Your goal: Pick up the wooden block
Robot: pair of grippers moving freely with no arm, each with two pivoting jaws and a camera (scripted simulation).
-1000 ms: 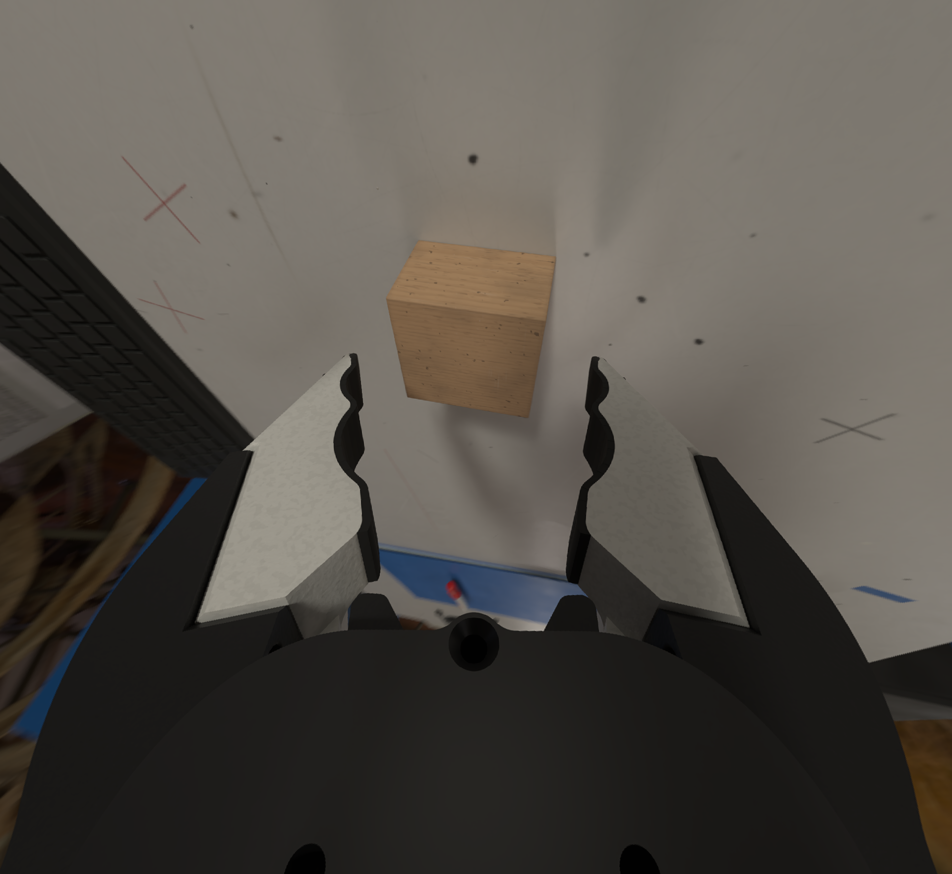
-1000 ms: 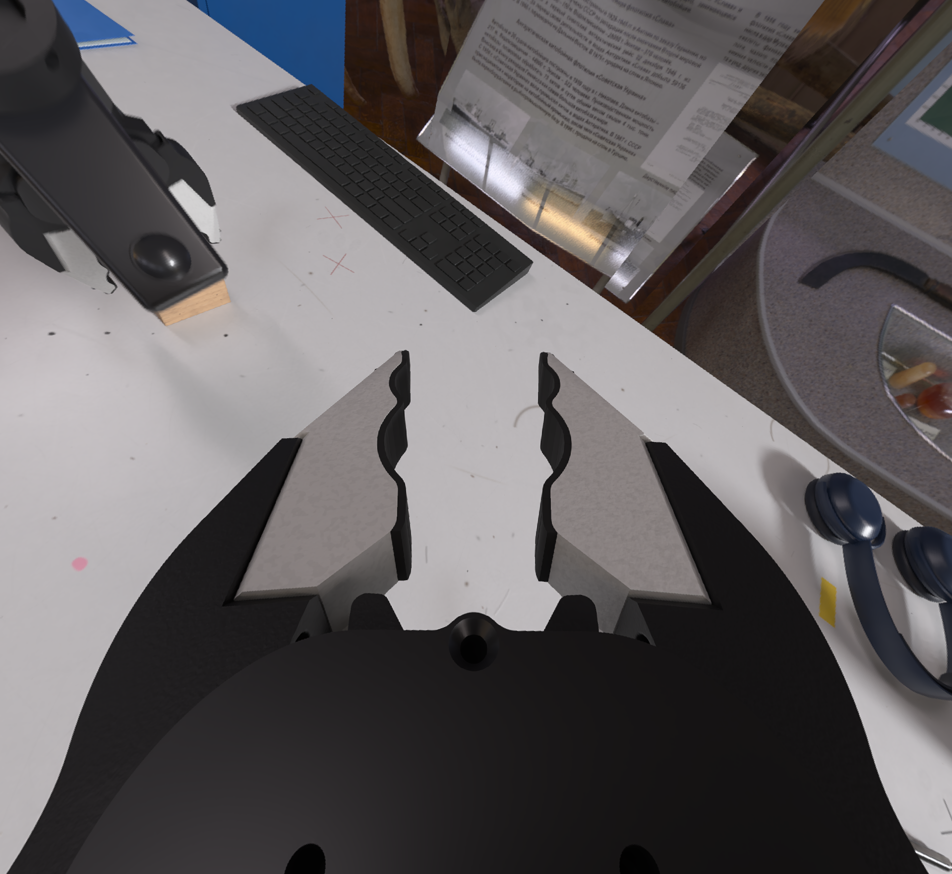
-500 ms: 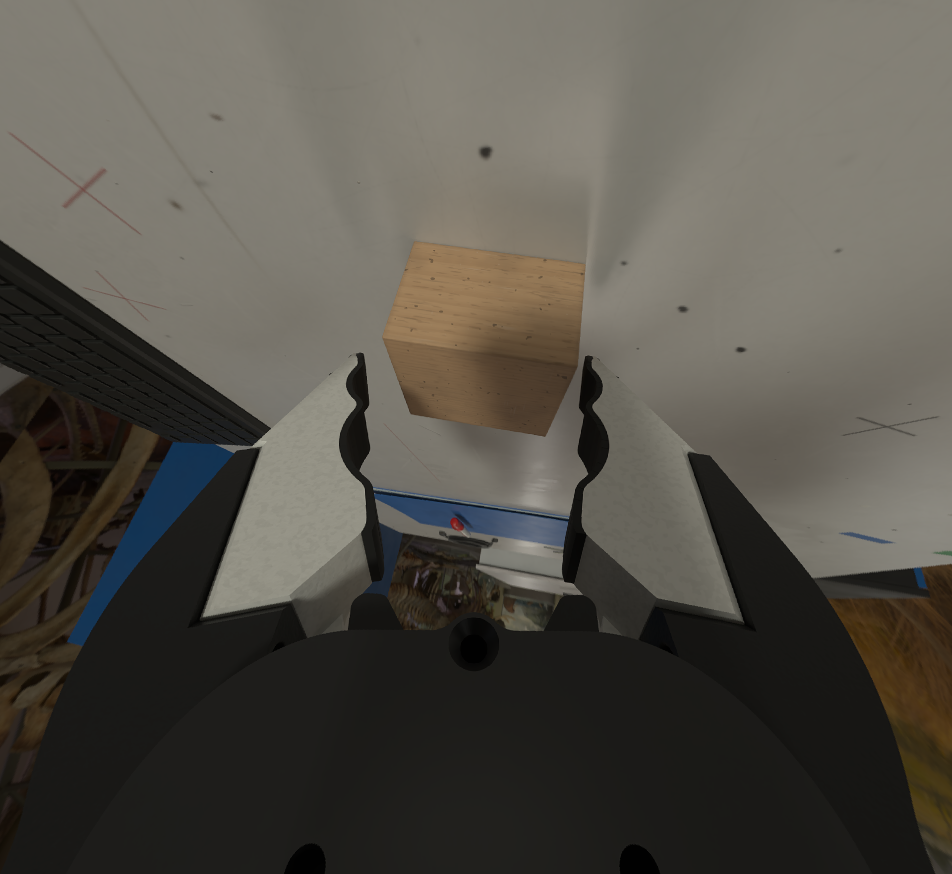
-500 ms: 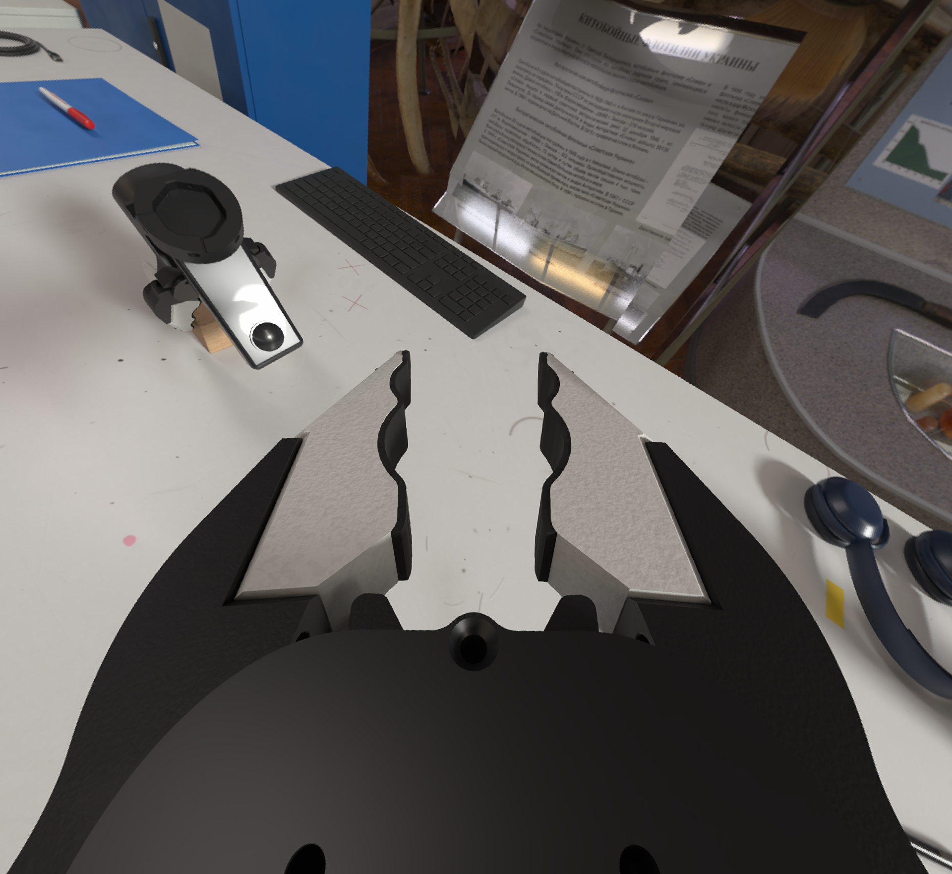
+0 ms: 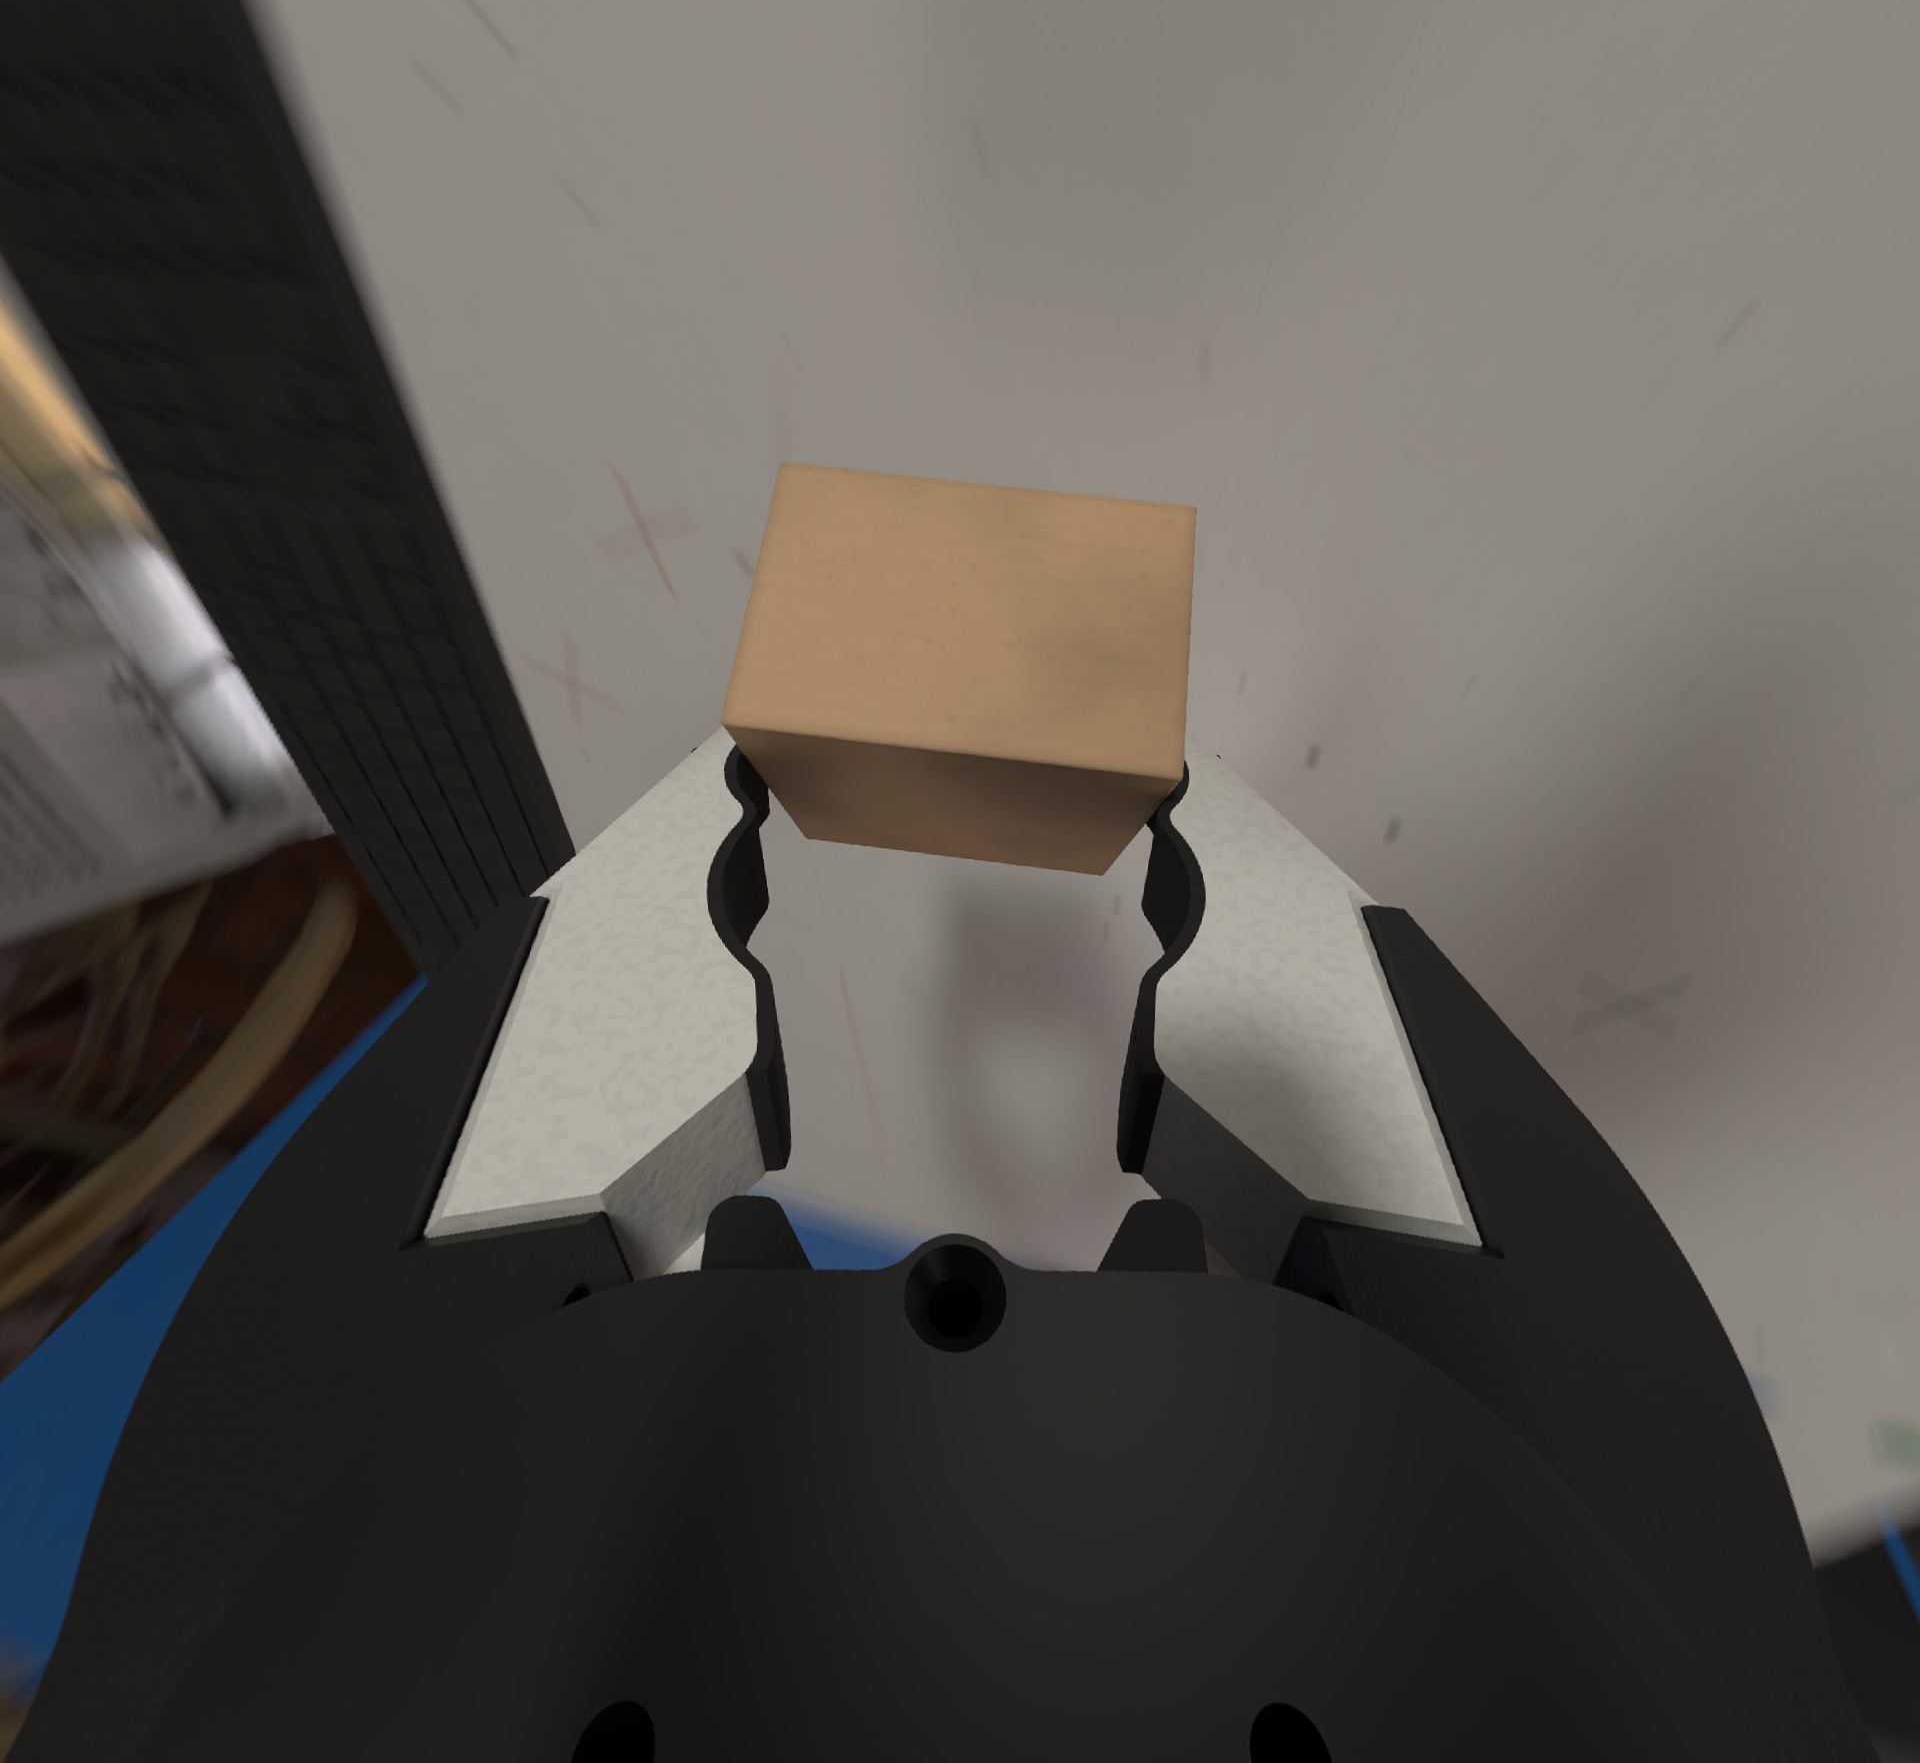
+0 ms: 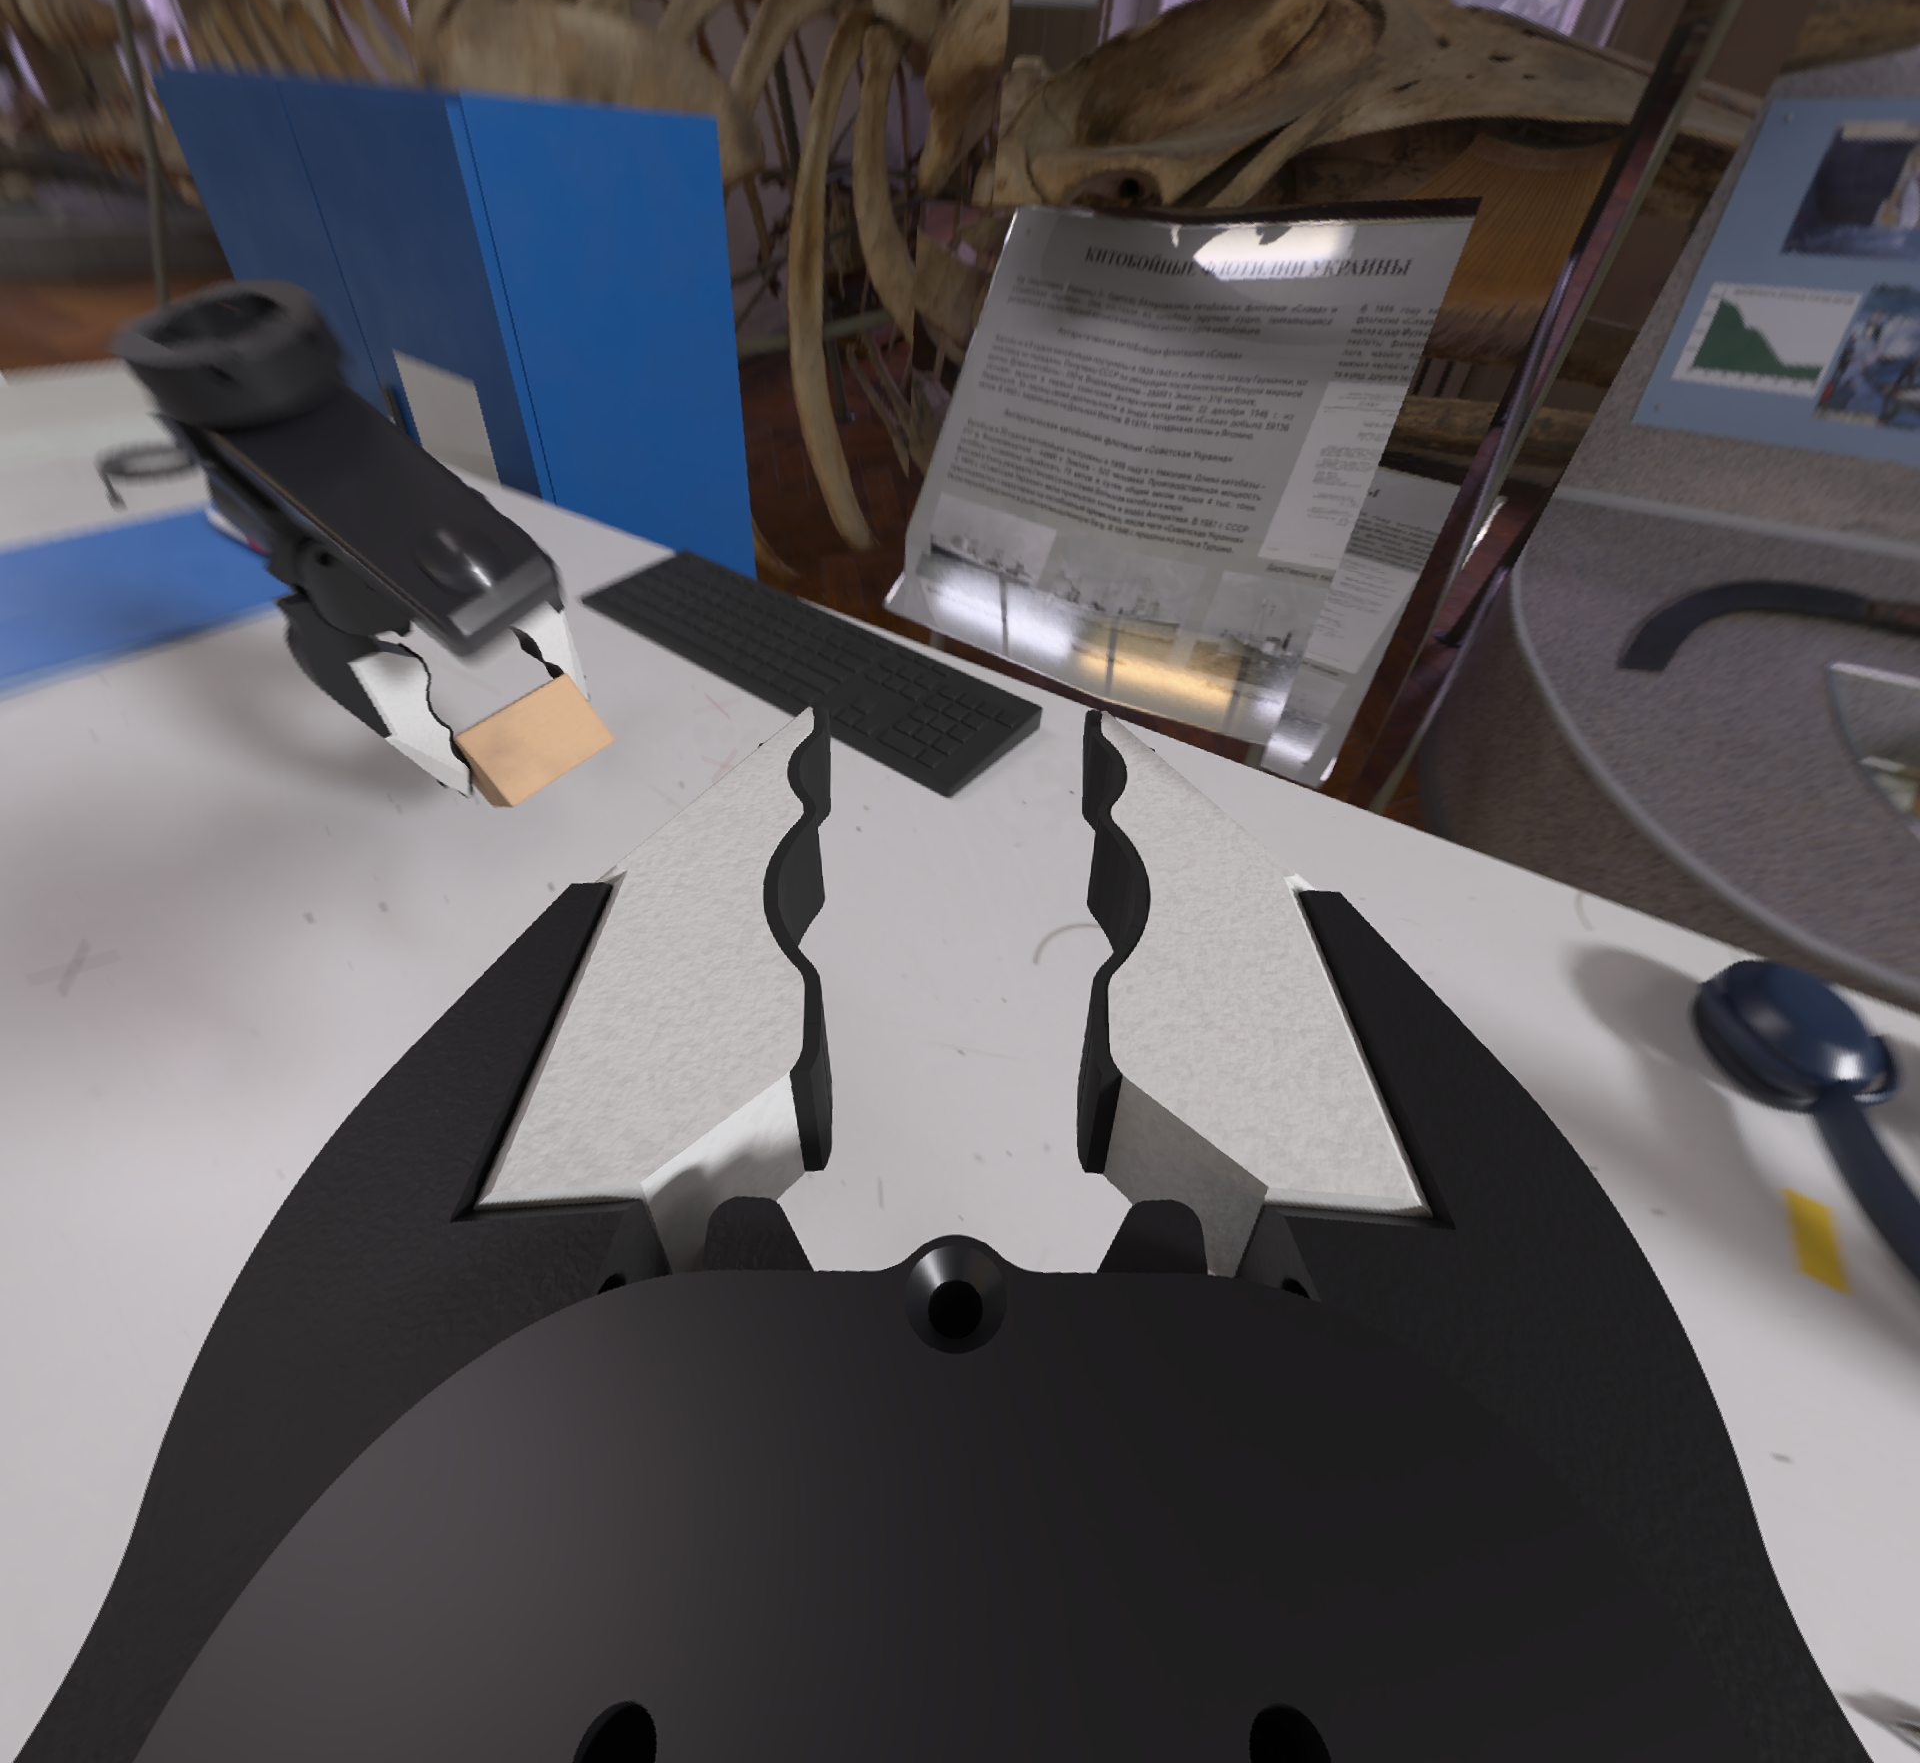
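The wooden block (image 5: 961,664) is a light tan cube, held at the fingertips of my left gripper (image 5: 956,768), which is shut on it and holds it above the white table (image 5: 1351,259). In the right wrist view the left gripper (image 6: 509,716) shows at the left, tilted, with the block (image 6: 535,742) clear of the table. My right gripper (image 6: 951,726) is open and empty, over the table to the right of the block.
A black keyboard (image 6: 821,664) lies near the table's far edge; it also shows in the left wrist view (image 5: 239,487). A blue folder (image 6: 94,601) lies at the far left, dark blue headphones (image 6: 1808,1059) and a yellow note (image 6: 1813,1235) at the right. A blue cabinet (image 6: 520,300) stands behind.
My left gripper has closed on the block and lifted it off the table, swinging toward the keyboard. My right gripper has tilted up and stays open.
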